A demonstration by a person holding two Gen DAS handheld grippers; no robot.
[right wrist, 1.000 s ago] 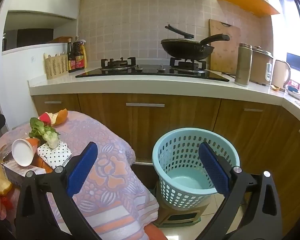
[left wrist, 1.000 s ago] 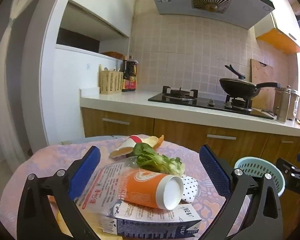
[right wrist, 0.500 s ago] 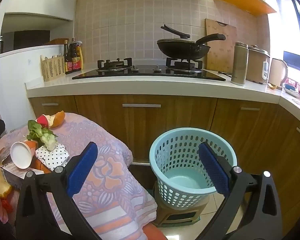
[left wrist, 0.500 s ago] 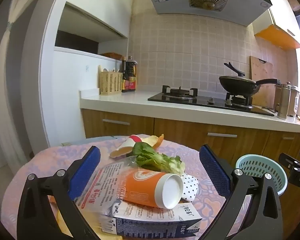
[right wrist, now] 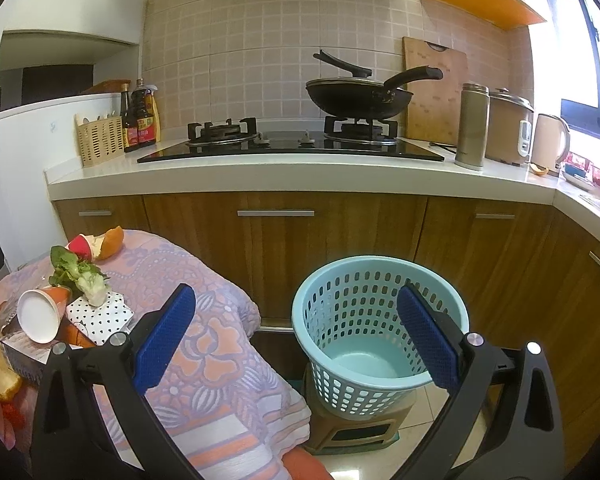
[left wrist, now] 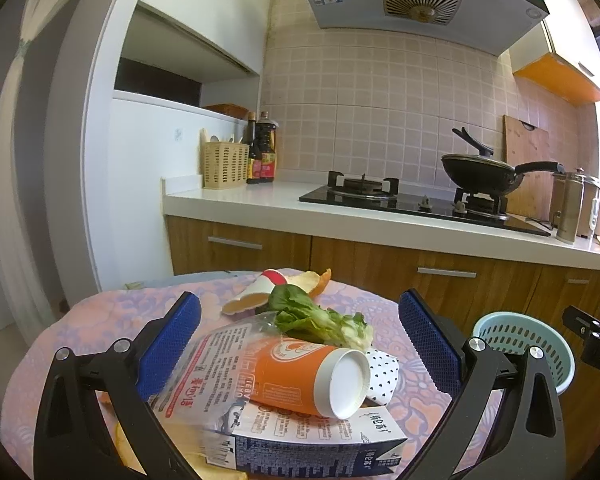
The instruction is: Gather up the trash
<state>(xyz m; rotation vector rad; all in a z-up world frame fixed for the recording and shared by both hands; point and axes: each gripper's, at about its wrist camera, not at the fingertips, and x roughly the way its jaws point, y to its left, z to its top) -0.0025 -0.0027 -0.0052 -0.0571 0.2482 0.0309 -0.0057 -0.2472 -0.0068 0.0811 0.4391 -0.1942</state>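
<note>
We held both hand-held grippers wide open — left [left wrist: 300, 344] over the cup [left wrist: 308, 376], right [right wrist: 296, 332] by the basket [right wrist: 380, 320] | risk: cup rolling off the carton [left wrist: 320, 440] — round, loosely perched.

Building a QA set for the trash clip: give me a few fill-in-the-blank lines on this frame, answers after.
1. The orange paper cup lies on its ____ on top of the blue carton.
2. The light blue basket holds ____ so far.
3. The left gripper and the right gripper are both ____.
4. The black pan sits on the ____.

Answers: side; nothing; open; stove
</note>
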